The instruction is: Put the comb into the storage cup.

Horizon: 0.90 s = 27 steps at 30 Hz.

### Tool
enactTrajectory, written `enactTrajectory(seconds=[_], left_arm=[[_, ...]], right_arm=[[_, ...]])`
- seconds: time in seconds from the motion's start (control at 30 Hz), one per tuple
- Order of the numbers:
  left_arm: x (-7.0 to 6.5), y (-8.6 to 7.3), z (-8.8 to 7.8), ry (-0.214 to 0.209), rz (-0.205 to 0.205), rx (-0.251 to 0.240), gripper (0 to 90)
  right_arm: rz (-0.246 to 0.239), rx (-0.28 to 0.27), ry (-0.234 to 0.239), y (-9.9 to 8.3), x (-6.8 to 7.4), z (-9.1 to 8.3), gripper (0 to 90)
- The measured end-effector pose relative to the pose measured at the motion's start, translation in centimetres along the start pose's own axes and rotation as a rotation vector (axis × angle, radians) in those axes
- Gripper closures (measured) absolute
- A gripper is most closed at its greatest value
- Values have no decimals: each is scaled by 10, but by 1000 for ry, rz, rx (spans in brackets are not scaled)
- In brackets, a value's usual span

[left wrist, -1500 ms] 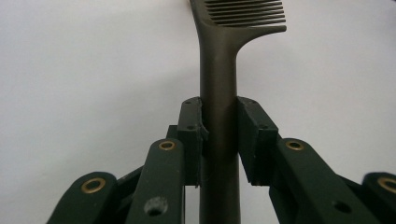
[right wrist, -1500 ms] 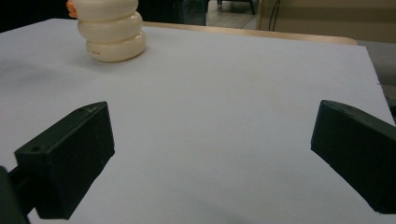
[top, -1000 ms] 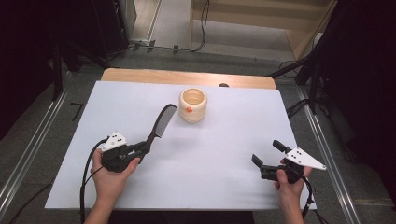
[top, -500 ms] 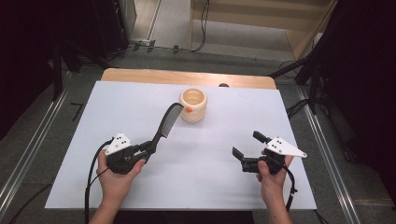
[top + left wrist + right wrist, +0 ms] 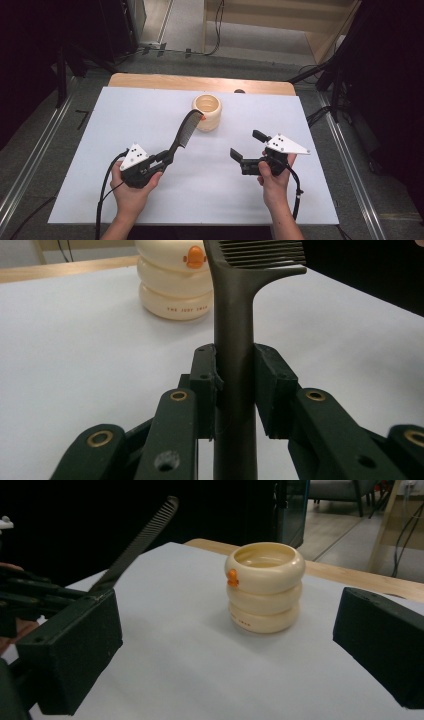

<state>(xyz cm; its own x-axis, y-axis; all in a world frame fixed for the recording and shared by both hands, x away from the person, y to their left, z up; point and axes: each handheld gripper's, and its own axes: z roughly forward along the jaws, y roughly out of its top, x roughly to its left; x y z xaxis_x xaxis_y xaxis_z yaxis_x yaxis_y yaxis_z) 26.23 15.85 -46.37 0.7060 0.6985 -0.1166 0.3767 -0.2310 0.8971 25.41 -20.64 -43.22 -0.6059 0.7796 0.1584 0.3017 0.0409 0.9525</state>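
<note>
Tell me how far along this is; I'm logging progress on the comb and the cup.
Done: the left gripper is clamped on the comb by its handle, lifted off the table. In hand: the comb's tip sits near the cream cup, while the right gripper stands open, facing the cup. Left: the cup stands ungripped, comb outside it.

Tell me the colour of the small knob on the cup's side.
Orange, on the cream cup; clearest in the right gripper view.

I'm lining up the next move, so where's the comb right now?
In the high view the comb sits left of centre, its handle clamped in the left gripper, its toothed end reaching up beside the cream cup.
</note>
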Motion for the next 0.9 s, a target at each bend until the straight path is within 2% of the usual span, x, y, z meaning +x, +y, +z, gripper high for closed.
enactTrajectory(seconds=[0.2,0.23,0.37,0.5,0.53,0.57,0.6,0.67,0.9], left_arm=[[-7,-2,6,-14,17,-4,720],[-10,-3,8,-31,18,-10,720],[-14,-5,12,-50,20,-16,719],[-18,-6,13,-50,23,-17,719],[-21,-6,14,-53,29,-18,720],[-21,-6,14,-53,29,-18,720],[-24,-7,15,-61,32,-22,719],[-27,-7,16,-65,37,-24,719],[-36,-7,19,-79,56,-28,719]], right_arm=[[17,-9,34,0,8,8,0],[14,-8,49,-1,11,12,0],[31,-9,76,-2,17,14,0],[37,-5,94,-3,20,16,0],[68,-3,107,-4,22,17,0],[68,-3,107,-4,22,17,0],[102,-7,133,-5,23,19,0],[121,-9,146,-6,23,21,0],[136,6,158,-7,30,26,0]])
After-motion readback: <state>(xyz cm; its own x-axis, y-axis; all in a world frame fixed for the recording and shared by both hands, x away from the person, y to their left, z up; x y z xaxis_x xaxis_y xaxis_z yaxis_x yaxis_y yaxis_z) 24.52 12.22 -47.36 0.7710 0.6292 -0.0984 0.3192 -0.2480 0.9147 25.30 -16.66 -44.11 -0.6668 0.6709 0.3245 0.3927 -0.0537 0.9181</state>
